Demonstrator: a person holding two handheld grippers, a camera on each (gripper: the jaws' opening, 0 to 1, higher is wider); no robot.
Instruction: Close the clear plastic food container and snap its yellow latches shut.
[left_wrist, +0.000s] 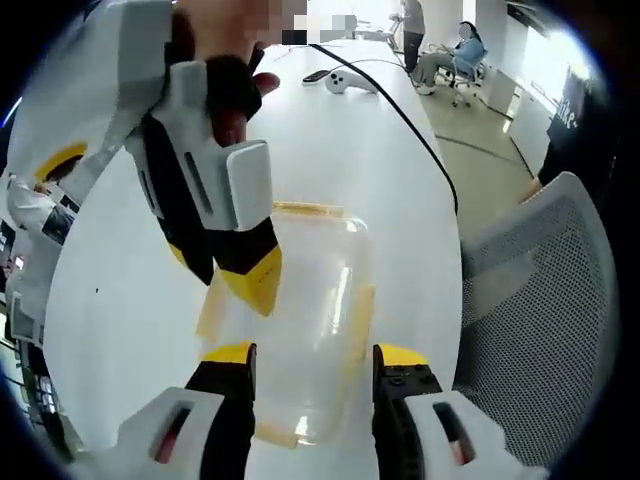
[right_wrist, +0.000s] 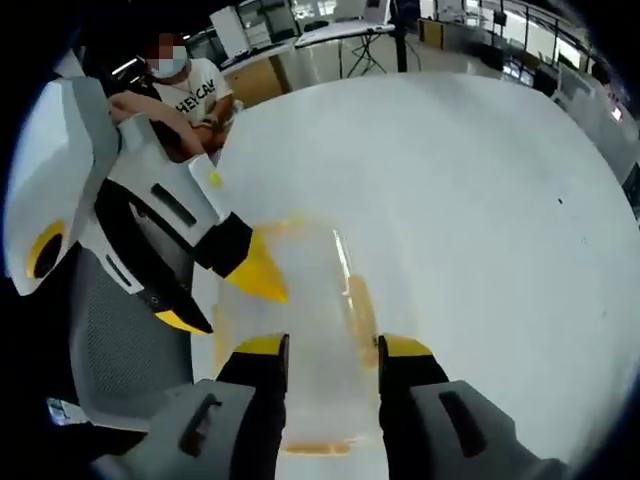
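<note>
The clear plastic container (left_wrist: 310, 330) lies on the white table (left_wrist: 120, 320), with pale yellow latches along its edges: a far one (left_wrist: 305, 210) and a right one (left_wrist: 362, 310). Whether they are snapped I cannot tell. My left gripper (left_wrist: 315, 358) is open just above the container's near end. My right gripper (left_wrist: 225, 195) reaches in from the upper left, its yellow tip at the container's left edge. In the right gripper view the container (right_wrist: 310, 320) sits under my open right gripper (right_wrist: 333, 348), and the left gripper (right_wrist: 165, 240) hovers at its left side, jaws apart.
A grey mesh chair (left_wrist: 540, 300) stands at the table's right edge. A black cable (left_wrist: 400, 110) runs across the far table, near a white object (left_wrist: 350, 82). People sit in the background (left_wrist: 455, 55). A person in a white shirt (right_wrist: 190, 90) is beyond the table.
</note>
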